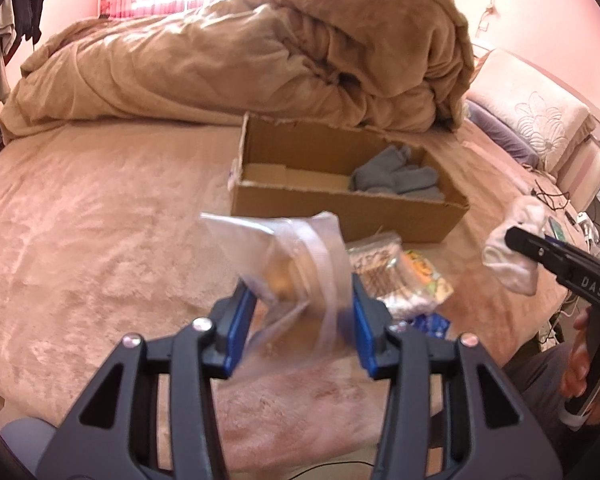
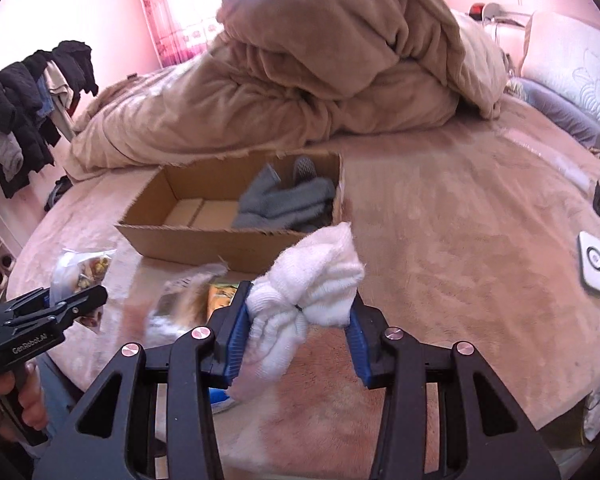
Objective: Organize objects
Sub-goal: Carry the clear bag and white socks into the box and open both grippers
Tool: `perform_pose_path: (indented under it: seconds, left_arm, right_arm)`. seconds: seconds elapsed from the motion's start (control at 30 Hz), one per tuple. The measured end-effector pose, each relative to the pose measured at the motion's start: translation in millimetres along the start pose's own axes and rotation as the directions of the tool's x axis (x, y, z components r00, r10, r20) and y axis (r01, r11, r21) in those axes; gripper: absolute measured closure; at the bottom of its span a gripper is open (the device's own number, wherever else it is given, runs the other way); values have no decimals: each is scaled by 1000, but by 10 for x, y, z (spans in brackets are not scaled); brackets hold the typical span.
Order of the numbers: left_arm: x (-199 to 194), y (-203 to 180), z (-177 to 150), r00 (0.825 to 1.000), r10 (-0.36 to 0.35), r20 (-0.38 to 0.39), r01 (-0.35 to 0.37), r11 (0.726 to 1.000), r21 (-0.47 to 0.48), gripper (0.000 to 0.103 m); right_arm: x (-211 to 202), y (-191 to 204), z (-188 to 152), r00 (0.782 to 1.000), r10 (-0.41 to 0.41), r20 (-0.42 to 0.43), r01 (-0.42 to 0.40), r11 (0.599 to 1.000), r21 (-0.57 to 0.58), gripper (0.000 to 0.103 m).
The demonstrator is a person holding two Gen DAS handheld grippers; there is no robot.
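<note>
My left gripper [image 1: 300,312] is shut on a clear plastic bag [image 1: 288,264] with something brown inside, held above the bed. My right gripper [image 2: 300,320] is shut on a bundle of white socks [image 2: 312,284], in front of an open cardboard box [image 2: 204,236]. The box [image 1: 340,208] holds grey socks [image 1: 396,180] at its right end; they also show in the right wrist view [image 2: 288,200]. Several packets [image 1: 404,276] lie on the bed between box and grippers. The right gripper with the white socks [image 1: 512,252] shows at the right of the left wrist view.
A heaped tan duvet [image 1: 260,60] lies behind the box on the pink bed cover [image 1: 100,240]. A pillow [image 1: 540,120] is at the far right. A white device [image 2: 592,264] and cables lie on the bed's right side. Clothes [image 2: 24,108] hang at the left.
</note>
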State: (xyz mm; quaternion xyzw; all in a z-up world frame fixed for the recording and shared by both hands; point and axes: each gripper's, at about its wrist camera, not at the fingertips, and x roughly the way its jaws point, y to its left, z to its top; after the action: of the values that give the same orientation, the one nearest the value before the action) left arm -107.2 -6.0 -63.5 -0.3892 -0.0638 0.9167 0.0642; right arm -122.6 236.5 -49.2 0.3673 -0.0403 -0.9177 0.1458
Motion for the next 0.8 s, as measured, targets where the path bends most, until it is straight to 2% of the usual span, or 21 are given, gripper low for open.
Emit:
perform_pose_path:
  seconds: [0.33, 0.8]
  left_arm:
    - [-393, -32, 225, 998, -21, 55, 21, 1000, -2, 58]
    - [-678, -61, 708, 993, -40, 113, 40, 999, 5, 57]
  right_arm:
    - [-397, 252, 191, 997, 17, 77, -13, 999, -52, 57]
    - [-626, 451, 580, 987, 46, 151, -34, 996, -87, 57]
